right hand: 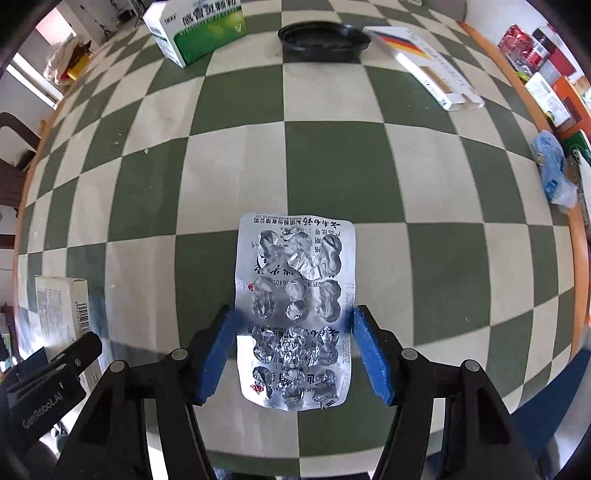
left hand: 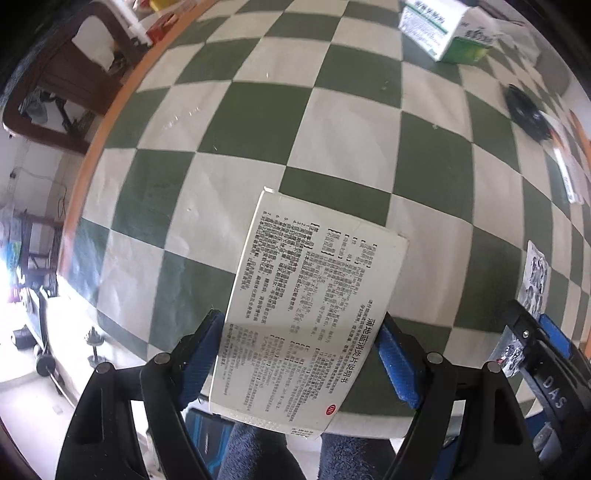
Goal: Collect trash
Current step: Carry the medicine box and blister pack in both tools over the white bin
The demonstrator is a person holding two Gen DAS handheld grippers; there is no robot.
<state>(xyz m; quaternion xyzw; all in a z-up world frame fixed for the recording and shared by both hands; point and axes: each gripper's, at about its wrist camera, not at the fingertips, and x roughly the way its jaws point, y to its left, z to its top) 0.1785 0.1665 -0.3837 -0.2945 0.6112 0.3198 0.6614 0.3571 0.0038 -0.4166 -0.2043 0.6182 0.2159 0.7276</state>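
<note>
My left gripper (left hand: 301, 360) points down at the checkered tablecloth (left hand: 258, 122). Its blue pads (left hand: 397, 365) press both long edges of a white medicine box (left hand: 314, 306), printed face toward the camera, so the jaws stand fairly wide and are clamped on that box. The box hangs above the near edge of the table, over a dark blue cloth (left hand: 255, 454) below.

My right gripper (right hand: 293, 354) also points down. Between its blue pads (right hand: 371, 354) sits an empty foil blister pack (right hand: 295, 310), its pockets crushed. The pads meet the pack's edges at about the middle of its length, and I read that as a grip, jaws roughly half open; the pack looks lifted just off the tablecloth near the table's front edge.

Farther out from the blister pack, the left gripper with its box shows at the left edge of the right wrist view. Well beyond the pack, near the table's far side, lie a green and white carton (right hand: 195, 29), a black round lid (right hand: 323, 37) just to the right of it, and a long flat box (right hand: 428, 62) beside the lid. Beyond the table's orange rim (right hand: 517, 74) at right sits a blue wrapper (right hand: 554, 166).
</note>
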